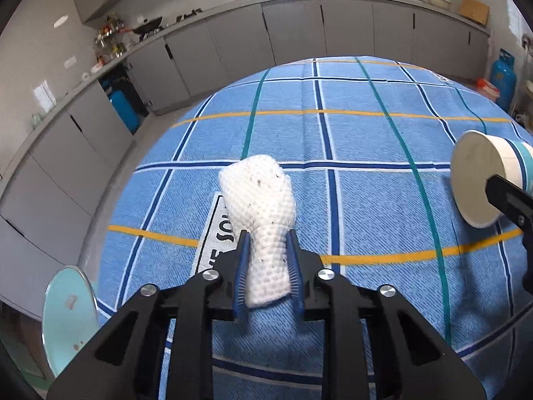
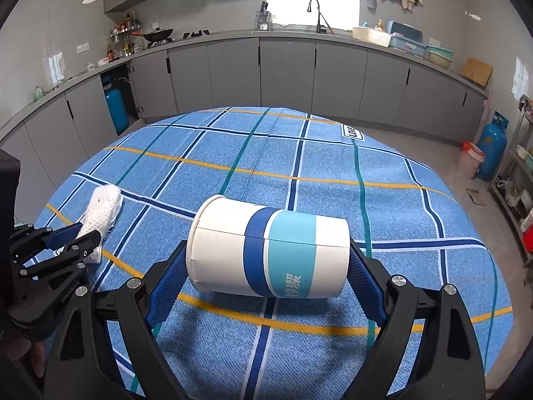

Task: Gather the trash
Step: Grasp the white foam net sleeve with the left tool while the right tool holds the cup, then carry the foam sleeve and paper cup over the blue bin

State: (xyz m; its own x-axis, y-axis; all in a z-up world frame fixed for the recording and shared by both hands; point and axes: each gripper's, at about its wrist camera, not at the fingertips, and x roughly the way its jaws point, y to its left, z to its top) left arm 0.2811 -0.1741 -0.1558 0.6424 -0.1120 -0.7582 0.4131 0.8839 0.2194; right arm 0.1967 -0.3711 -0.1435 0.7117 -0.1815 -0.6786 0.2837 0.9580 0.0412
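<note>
Covering the whole desk, a blue checked cloth, with two pieces of trash lying near the front edge. Holding the bigger one, a white paper cup with blue bands, sideways and lifted clear of the cloth, right gripper fingers spread wide and pressing on rim and base. Likely light, thin-walled, easy to crush; end-to-end grip looks sensible, gentle pressure only. Squeezing the smaller one, a crumpled white paper towel, left gripper fingers closed tight on its narrow near end, wider end fanning out ahead on the cloth. Probably soft, nearly weightless, limp; pinched waist seems a secure hold, though loose far end may drag or droop when lifted.
</note>
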